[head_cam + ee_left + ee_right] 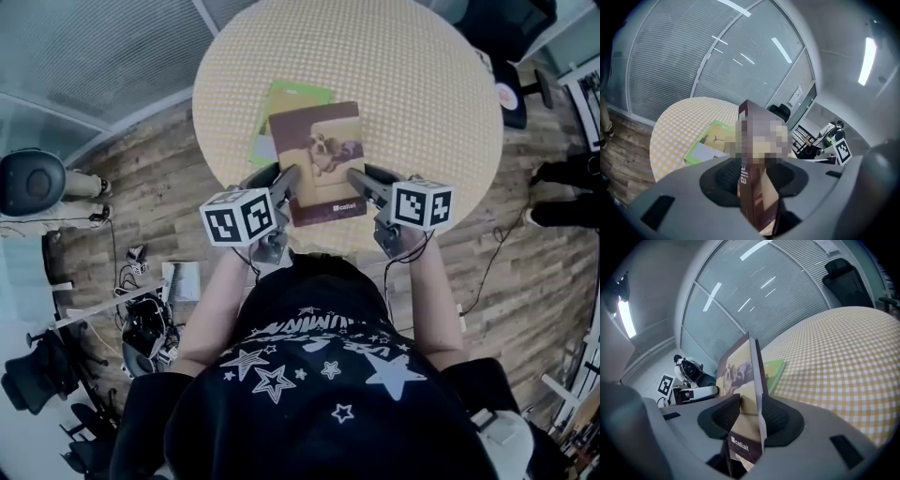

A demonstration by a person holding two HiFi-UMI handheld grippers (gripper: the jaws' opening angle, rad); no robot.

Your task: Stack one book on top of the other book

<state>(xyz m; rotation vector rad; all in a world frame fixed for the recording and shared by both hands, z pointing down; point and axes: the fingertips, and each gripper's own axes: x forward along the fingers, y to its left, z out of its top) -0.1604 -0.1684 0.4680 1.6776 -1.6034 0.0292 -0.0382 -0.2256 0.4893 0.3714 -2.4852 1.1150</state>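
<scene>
Our left fingers (286, 183) and right fingers (364, 183) each pinched a near corner of the brown book (319, 150), which hung partly over the green book (286, 98) at eleven o'clock on the counter (422, 94); we judged it should be kept level and squared up before lowering.

Black T-shirt (319, 375) with white stars; grey left hand-held gripper (284, 180) bears a black-and-white cube (239, 216).

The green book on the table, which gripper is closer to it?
Left. The left gripper clamps the left edge of the brown book, on the side where the green book sticks out. The right gripper clamps the opposite edge, farther away.
</scene>
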